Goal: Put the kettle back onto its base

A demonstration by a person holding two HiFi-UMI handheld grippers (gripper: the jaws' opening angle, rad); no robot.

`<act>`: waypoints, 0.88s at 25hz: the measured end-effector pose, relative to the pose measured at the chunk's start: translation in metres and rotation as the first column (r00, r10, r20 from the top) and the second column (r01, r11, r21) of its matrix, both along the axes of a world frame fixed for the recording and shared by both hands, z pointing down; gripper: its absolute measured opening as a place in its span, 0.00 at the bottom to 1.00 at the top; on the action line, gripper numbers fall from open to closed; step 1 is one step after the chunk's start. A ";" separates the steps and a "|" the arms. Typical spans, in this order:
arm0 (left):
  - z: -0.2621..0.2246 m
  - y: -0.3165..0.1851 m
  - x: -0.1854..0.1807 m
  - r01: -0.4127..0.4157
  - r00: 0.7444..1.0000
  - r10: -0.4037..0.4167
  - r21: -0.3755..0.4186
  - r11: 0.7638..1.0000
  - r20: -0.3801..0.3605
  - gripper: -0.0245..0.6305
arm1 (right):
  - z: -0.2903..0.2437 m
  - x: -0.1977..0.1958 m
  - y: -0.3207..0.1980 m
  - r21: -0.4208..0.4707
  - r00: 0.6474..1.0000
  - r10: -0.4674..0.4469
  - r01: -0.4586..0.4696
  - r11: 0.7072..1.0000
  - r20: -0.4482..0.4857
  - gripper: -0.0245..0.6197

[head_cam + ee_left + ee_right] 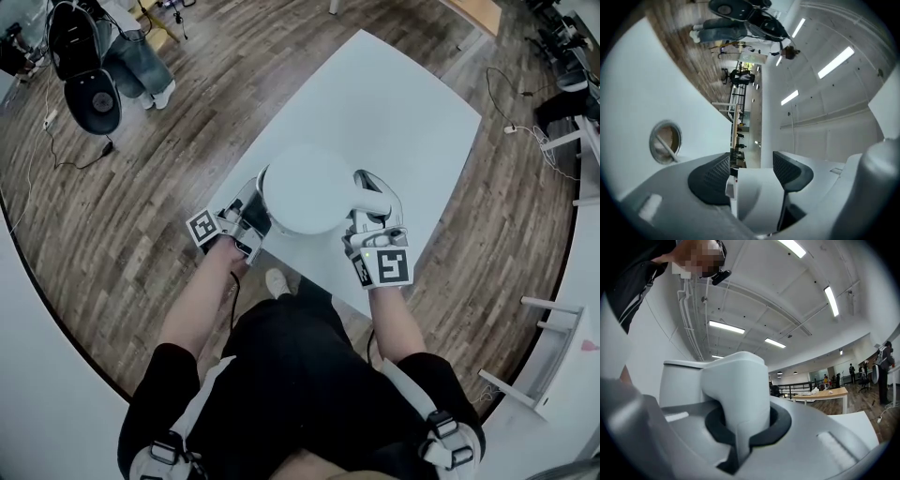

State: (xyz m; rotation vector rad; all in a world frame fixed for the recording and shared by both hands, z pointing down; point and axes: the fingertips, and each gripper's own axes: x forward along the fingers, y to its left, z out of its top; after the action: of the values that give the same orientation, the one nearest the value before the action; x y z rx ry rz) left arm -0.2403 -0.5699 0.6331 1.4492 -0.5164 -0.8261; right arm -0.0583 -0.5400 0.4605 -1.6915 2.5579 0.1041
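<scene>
While left gripper (253,212) and right gripper (370,202) clamp it, the kettle (305,190) is lidded

No legible txt, brand or nos. anywhere. Only signs: black-and-white square coded marker (204,228) on left gripper (251,212), a second one (392,266) on right gripper (372,208); patterns, not letters.

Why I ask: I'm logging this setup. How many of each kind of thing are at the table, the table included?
kettle: 1
claws: 2, the left claw and the right claw, each closed on the kettle
table: 1
Total: 4
</scene>
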 end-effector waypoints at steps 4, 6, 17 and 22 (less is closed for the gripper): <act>-0.014 -0.004 -0.010 -0.012 0.981 -0.005 0.089 0.996 0.192 0.47 | 0.006 0.011 -0.008 -0.020 1.000 0.010 -0.010 1.000 0.016 0.04; -0.029 -0.008 -0.008 -0.029 0.973 -0.004 0.137 0.990 0.232 0.47 | 0.009 0.014 -0.012 -0.029 1.000 0.010 -0.010 1.000 0.010 0.04; -0.068 -0.018 -0.001 -0.038 0.855 -0.104 0.262 0.964 0.508 0.35 | 0.030 -0.007 -0.024 -0.068 1.000 0.001 -0.003 0.998 -0.021 0.04; -0.072 -0.019 -0.006 -0.006 0.824 -0.154 0.280 0.960 0.545 0.05 | 0.042 -0.009 -0.027 -0.063 0.999 -0.001 -0.001 0.998 -0.034 0.04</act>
State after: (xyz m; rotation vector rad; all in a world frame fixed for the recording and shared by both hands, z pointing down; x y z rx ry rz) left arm -0.2463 -0.5894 0.5611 1.9526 -0.9403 -0.5260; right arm -0.0669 -0.5667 0.5029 -1.7259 2.6126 0.0536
